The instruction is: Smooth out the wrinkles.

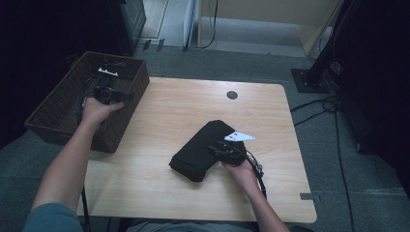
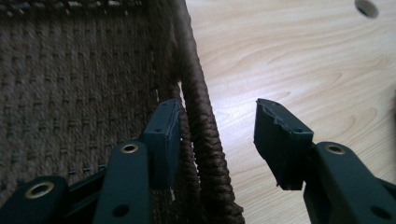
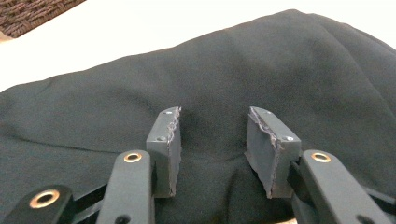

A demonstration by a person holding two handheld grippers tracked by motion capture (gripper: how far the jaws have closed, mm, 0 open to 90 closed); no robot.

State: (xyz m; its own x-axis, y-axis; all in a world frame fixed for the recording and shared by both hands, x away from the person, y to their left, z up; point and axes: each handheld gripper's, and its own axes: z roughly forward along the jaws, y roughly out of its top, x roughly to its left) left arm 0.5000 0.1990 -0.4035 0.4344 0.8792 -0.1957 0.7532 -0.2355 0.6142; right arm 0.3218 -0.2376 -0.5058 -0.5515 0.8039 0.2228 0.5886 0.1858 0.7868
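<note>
High view: wood counter (image 1: 164, 111), wicker basket (image 1: 58, 108) at its left edge, folded black cloth (image 1: 200, 150) right of centre.
Basket sits half on the counter's left edge, half over the floor. Cloth lies flat near the counter's front, well apart from the basket. Right gripper (image 1: 223, 151) is on the cloth's right side; right gripper view has the jaws partly apart with a hump of cloth (image 3: 233, 84) bunched between them, pads touching fabric, can't tell if it's actually pinched. Left gripper (image 1: 107, 92) is over the basket; left gripper view shows the jaws half open, straddling the braided rim (image 2: 205, 140), one jaw inside against the wall, other jaw clear over the counter.
</note>
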